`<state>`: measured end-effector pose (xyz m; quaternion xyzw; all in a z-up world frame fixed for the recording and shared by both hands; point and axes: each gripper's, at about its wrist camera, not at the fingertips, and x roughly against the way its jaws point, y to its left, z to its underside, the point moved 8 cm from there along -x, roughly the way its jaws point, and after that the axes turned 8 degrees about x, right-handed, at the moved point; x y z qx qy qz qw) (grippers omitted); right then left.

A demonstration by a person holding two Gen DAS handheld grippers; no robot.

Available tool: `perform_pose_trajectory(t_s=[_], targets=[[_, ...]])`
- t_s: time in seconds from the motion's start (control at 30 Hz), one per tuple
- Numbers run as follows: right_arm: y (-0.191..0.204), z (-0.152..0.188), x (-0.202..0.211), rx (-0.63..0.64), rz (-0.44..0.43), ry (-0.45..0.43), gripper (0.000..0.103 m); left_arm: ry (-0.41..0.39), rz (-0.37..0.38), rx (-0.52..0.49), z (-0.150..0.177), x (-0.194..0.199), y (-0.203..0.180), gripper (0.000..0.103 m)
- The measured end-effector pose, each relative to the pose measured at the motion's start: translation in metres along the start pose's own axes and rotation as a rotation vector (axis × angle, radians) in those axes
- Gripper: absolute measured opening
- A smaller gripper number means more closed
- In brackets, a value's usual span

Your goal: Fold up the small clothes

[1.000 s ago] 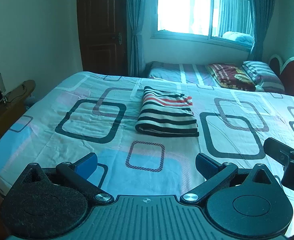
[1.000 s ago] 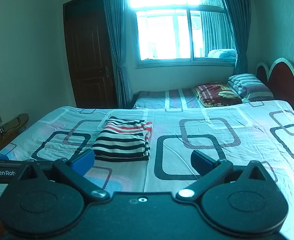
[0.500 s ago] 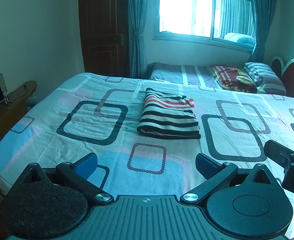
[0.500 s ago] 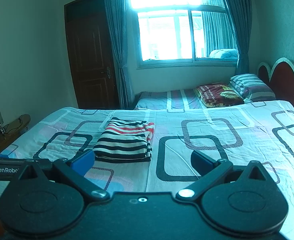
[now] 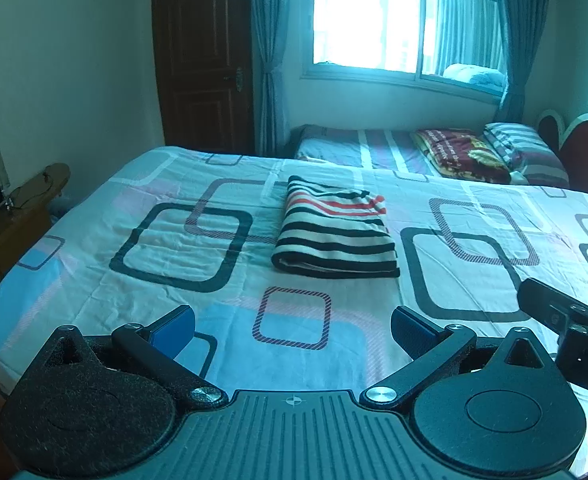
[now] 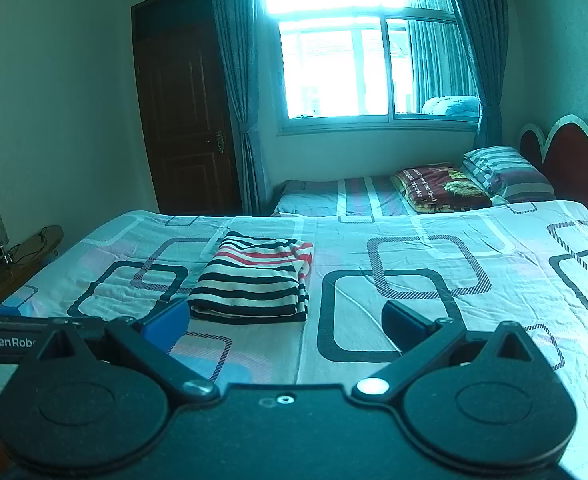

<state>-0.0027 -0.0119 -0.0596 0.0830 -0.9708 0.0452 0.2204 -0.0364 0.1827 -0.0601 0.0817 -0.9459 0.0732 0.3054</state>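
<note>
Over the last second both views drift slightly back from the shirt (image 5: 334, 232), which stays folded and untouched; the fold looks finished. Left gripper (image 5: 292, 326) and right gripper (image 6: 286, 318) both gape, empty. The shirt lies mid-bed (image 5: 94, 288), at 12 o'clock from the left gripper, long axis 6-to-12, folded edge nearest.

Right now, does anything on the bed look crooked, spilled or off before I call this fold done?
Nothing stands out. The striped garment lies folded in a compact rectangle on the bedsheet, edges fairly even, one corner near the red stripes slightly bunched. The left gripper and the right gripper are open, clear of it.
</note>
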Motion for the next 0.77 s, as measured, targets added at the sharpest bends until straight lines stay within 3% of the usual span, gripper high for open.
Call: perform_pose_trajectory(t_s=[0.53, 0.77], targets=[[-0.001, 0.002, -0.009, 0.005, 0.0, 0.015, 0.102, 0.025, 0.001, 0.008, -0.005, -0.021, 0.003, 0.103], [-0.01, 0.004, -0.026, -0.009, 0.011, 0.032, 0.102, 0.009, 0.058, 0.012, -0.009, -0.042, -0.006, 0.103]])
